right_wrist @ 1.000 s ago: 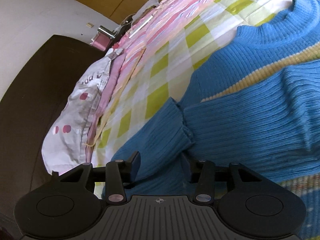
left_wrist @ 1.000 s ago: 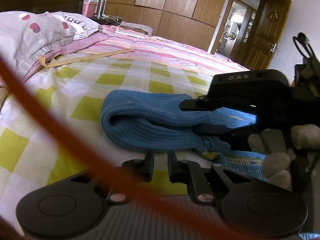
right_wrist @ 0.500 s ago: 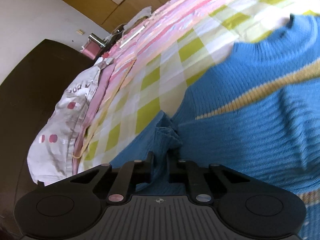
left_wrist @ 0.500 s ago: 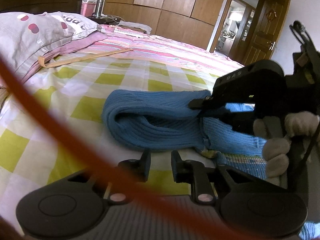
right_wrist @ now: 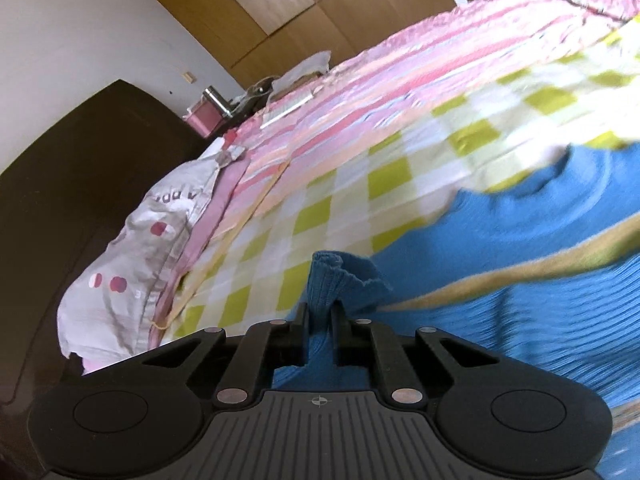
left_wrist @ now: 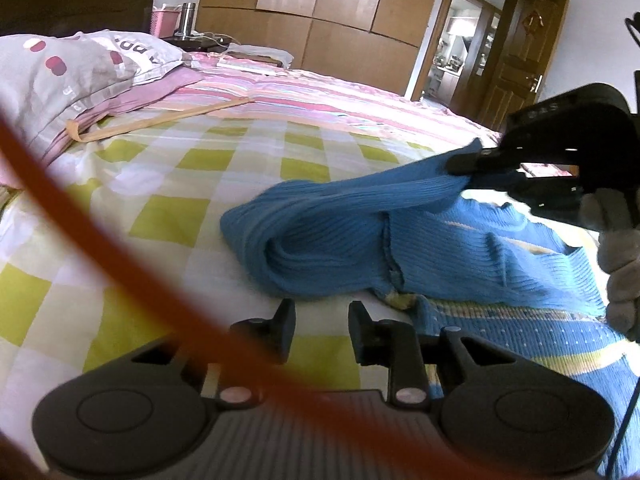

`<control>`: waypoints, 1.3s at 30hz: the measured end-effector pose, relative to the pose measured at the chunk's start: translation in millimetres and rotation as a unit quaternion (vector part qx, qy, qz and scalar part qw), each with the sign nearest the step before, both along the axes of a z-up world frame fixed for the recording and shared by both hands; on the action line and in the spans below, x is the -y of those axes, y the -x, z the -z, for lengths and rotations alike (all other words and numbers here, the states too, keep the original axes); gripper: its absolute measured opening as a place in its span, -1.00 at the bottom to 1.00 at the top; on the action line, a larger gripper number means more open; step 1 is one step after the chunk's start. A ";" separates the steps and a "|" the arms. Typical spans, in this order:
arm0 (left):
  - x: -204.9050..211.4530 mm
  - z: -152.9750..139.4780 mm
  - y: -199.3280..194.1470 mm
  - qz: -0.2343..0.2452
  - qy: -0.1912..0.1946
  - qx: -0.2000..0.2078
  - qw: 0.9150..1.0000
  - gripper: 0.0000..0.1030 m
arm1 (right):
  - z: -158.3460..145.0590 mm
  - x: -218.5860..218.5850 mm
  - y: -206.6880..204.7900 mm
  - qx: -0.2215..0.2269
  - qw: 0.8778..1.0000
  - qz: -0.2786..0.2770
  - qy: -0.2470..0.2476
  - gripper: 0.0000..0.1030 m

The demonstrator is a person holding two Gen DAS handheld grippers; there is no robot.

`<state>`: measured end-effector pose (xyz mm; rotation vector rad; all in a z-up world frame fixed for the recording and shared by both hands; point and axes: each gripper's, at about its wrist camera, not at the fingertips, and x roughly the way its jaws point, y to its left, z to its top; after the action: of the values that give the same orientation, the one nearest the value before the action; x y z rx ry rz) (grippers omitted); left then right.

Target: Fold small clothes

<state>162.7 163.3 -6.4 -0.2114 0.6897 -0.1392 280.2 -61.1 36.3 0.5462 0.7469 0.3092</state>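
A small blue knit sweater (left_wrist: 440, 256) with a yellow stripe lies on the green-and-white checked bedsheet (left_wrist: 192, 208). My right gripper (right_wrist: 319, 316) is shut on the sweater's sleeve cuff (right_wrist: 340, 276) and holds it lifted; in the left wrist view it (left_wrist: 472, 168) pulls the sleeve (left_wrist: 360, 204) up and to the right over the body. My left gripper (left_wrist: 320, 320) is slightly open and empty, low over the sheet just in front of the sweater.
A grey pillow (left_wrist: 64, 76) with red dots lies at the left. A pink striped blanket (left_wrist: 320, 96) covers the far bed. Wooden wardrobes (left_wrist: 320, 12) and a door stand behind. An orange cable (left_wrist: 100, 248) crosses the left wrist view.
My right gripper closed on the sleeve cuff and lifted it up and to the right. My left gripper's fingers opened a little wider.
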 end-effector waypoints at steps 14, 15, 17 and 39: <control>25.3 4.5 3.5 0.029 -0.019 -0.003 0.999 -0.32 | -7.4 90.9 16.2 0.014 0.997 0.073 0.035 -0.81; 27.5 5.2 3.8 0.031 -0.021 -0.004 0.999 -0.32 | -6.1 96.1 17.8 0.013 0.996 0.078 0.037 -0.81; 31.9 6.7 5.0 0.035 -0.026 -0.005 0.999 -0.31 | -2.6 108.1 21.1 0.010 0.995 0.089 0.037 -0.81; 70.0 -7.0 0.7 0.053 -0.082 0.003 0.995 -0.21 | 39.9 200.8 67.6 0.002 0.986 0.162 0.026 -0.81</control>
<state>162.0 93.3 0.6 -0.0164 0.7026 -0.1832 212.6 -262.0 -3.6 0.6071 0.6472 -0.0112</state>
